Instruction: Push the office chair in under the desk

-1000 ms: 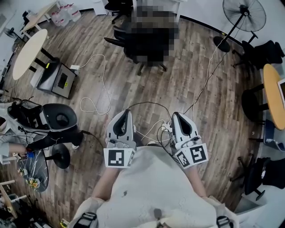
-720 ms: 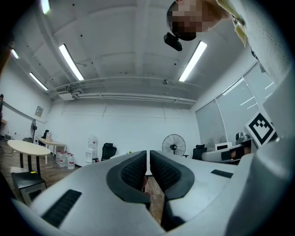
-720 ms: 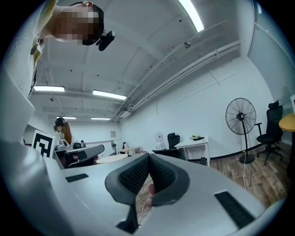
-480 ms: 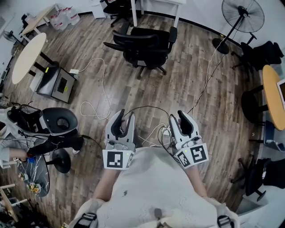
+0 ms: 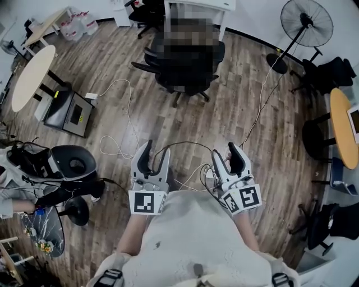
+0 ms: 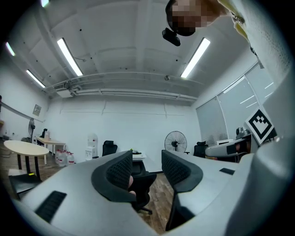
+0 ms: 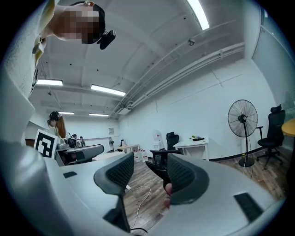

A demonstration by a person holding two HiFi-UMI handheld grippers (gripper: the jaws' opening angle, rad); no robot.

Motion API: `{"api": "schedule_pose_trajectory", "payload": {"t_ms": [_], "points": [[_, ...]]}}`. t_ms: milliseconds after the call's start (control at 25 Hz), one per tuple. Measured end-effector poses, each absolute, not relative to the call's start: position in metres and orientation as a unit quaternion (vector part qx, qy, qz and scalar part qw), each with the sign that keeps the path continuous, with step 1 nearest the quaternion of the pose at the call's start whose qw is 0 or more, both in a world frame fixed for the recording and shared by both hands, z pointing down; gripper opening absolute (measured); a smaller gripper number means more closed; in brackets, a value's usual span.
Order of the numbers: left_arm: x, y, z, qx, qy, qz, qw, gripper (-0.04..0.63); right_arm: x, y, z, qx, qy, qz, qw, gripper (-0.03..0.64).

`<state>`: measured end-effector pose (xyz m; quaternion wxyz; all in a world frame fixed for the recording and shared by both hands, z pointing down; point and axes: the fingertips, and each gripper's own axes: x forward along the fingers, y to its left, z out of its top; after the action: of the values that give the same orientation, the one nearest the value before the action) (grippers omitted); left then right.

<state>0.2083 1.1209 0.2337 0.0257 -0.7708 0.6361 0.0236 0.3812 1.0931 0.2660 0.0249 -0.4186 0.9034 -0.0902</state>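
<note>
Left gripper (image 5: 155, 154) and right gripper (image 5: 226, 157): jaws have just been opening and now stand wide apart, nothing between them. Both point level, side by side, close to the person's torso. Office chair (image 5: 182, 89) stands well ahead on the wood floor (image 5: 252, 134), right at the white desk (image 5: 224, 4), clear of both grippers. A white cable (image 5: 120, 112) lies on the floor between.

At lower centre, a cream loose shirt (image 5: 190, 235); the pale grey plastic left gripper (image 5: 157, 150) and right gripper (image 5: 224, 152) carry black ribbed pads (image 6: 117, 173) and black-and-white marker cubes (image 5: 143, 203).
</note>
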Motion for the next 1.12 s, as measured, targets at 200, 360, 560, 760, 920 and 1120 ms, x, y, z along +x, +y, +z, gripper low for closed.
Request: {"api": "schedule_pose_trajectory", "payload": {"t_ms": [200, 360, 560, 760, 920, 1120], "points": [[0.168, 1.088, 0.237, -0.768, 0.64, 0.029, 0.015, 0.195, 0.348, 1.058, 0.271, -0.425, 0.901, -0.092, 0.017, 0.224], [0.135, 1.056, 0.242, -0.766, 0.642, 0.031, 0.009, 0.195, 0.315, 1.027, 0.275, -0.424, 0.901, -0.093, 0.009, 0.224], [0.096, 1.011, 0.246, -0.77, 0.638, 0.028, 0.017, 0.195, 0.272, 0.988, 0.278, -0.424, 0.901, -0.088, 0.002, 0.227], [0.061, 0.971, 0.251, -0.778, 0.627, 0.036, 0.018, 0.195, 0.233, 0.95, 0.281, -0.431, 0.899, -0.081, -0.001, 0.233], [0.03, 0.944, 0.253, -0.784, 0.62, 0.036, 0.019, 0.195, 0.2, 0.924, 0.284, -0.435, 0.897, -0.082, 0.001, 0.236], [-0.005, 0.913, 0.259, -0.79, 0.612, 0.03, 0.022, 0.195, 0.166, 0.895, 0.288, -0.444, 0.892, -0.082, 0.003, 0.239]]}}
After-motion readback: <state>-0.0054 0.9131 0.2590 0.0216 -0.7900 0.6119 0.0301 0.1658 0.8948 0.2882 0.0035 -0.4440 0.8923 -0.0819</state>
